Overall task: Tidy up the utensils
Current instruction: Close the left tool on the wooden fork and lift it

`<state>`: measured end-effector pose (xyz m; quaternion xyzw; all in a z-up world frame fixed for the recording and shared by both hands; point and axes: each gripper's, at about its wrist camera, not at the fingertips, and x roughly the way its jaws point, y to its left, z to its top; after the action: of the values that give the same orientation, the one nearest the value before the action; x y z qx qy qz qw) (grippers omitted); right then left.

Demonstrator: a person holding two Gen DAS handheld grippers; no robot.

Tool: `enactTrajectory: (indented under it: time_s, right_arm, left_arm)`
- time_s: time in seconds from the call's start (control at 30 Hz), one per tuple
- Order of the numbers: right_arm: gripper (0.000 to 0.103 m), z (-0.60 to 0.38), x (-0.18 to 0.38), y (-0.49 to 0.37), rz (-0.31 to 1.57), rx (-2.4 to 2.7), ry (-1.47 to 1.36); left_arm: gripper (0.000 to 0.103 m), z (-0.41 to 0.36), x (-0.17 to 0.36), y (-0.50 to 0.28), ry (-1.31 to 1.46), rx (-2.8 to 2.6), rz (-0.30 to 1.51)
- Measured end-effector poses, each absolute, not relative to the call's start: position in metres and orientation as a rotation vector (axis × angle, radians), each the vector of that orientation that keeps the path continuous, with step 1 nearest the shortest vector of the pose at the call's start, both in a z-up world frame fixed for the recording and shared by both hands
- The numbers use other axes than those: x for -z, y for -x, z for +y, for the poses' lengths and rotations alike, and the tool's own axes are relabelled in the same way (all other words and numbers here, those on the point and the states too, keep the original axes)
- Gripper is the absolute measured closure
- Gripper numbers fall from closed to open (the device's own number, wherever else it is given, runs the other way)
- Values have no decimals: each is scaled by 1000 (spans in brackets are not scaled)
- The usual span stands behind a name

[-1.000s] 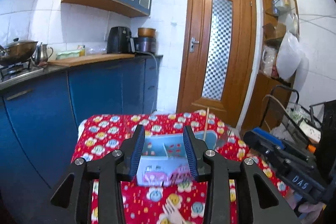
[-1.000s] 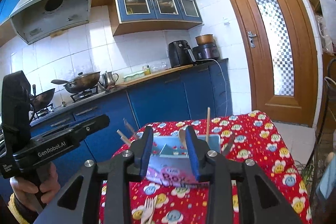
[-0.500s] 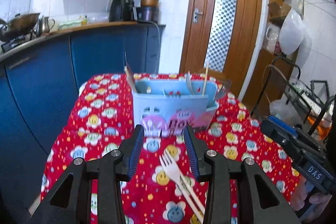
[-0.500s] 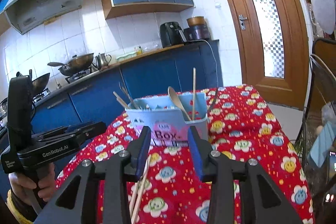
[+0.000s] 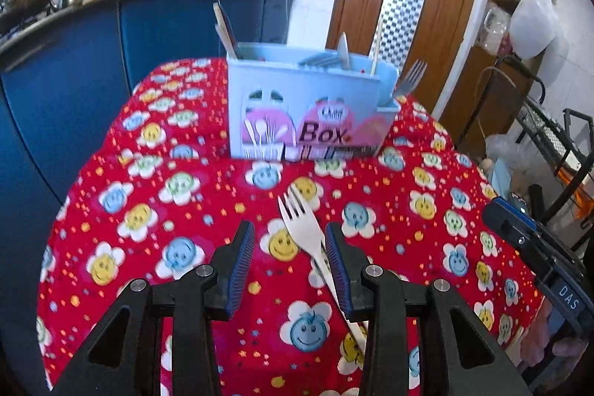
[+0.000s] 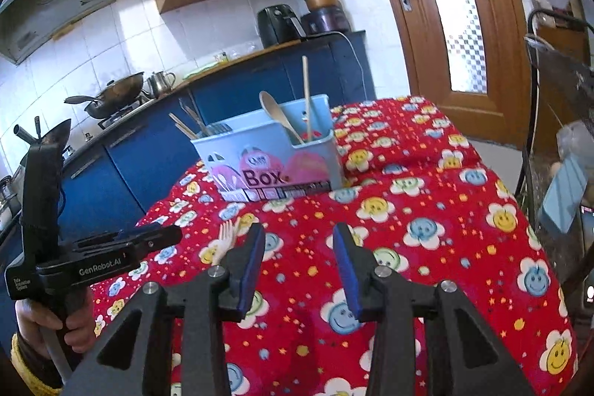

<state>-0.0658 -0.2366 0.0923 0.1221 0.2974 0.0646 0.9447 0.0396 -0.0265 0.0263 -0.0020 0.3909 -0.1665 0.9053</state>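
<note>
- On the left of the right wrist view, a hand grips the handle of the left claw; that claw hangs over the red flowered cloth covering the surface, jaws partly apart, nothing pressed between them.
- Just right of centre in the left wrist view, a white plastic fork lies flat on the cloth, prongs toward the far side; its handle runs back under the claw's right finger. Whether the finger touches it cannot be told.
- Past the fork, at the far middle of the surface, stands a pale blue utensil box with a pink picture and the word "Box" on its near face.
- Inside the box, left to right: wooden sticks leaning out of the left end, a wooden spoon and a single upright chopstick in the small right compartment.
- A metal fork sticks out at the box's far right corner.
- Toward the right, the right claw hovers over bare cloth, jaws partly apart and empty, well apart from the box.
- Behind the surface run blue kitchen cabinets; a wooden door stands at far right.
</note>
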Motion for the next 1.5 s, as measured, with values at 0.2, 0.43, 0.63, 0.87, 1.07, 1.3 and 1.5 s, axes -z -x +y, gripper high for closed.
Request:
enactTrajectory:
  time_s: [0.2, 0.43, 0.63, 0.87, 1.07, 1.3, 1.5]
  right_arm:
    - [61, -243, -84, 66, 626, -124, -259]
    - [61, -250, -78, 66, 637, -122, -277]
    - [61, -255, -73, 66, 645, -125, -295]
    - [60, -259, -71, 66, 646, -128, -308]
    - [60, -260, -70, 66, 647, -131, -314]
    - [60, -259, -71, 67, 643, -138, -318]
    - [60, -255, -73, 69, 647, -144, -316]
  left_arm:
    - [63, -34, -10, -43, 1, 348, 873]
    - [63, -43, 4, -47, -3, 347, 934]
    - [63, -47, 12, -52, 8, 351, 979]
    - [67, -48, 12, -57, 7, 326, 992]
    - [75, -48, 12, -57, -5, 326, 1003]
    - [80, -56, 13, -60, -51, 326, 1040]
    - [93, -61, 12, -53, -108, 360, 1006]
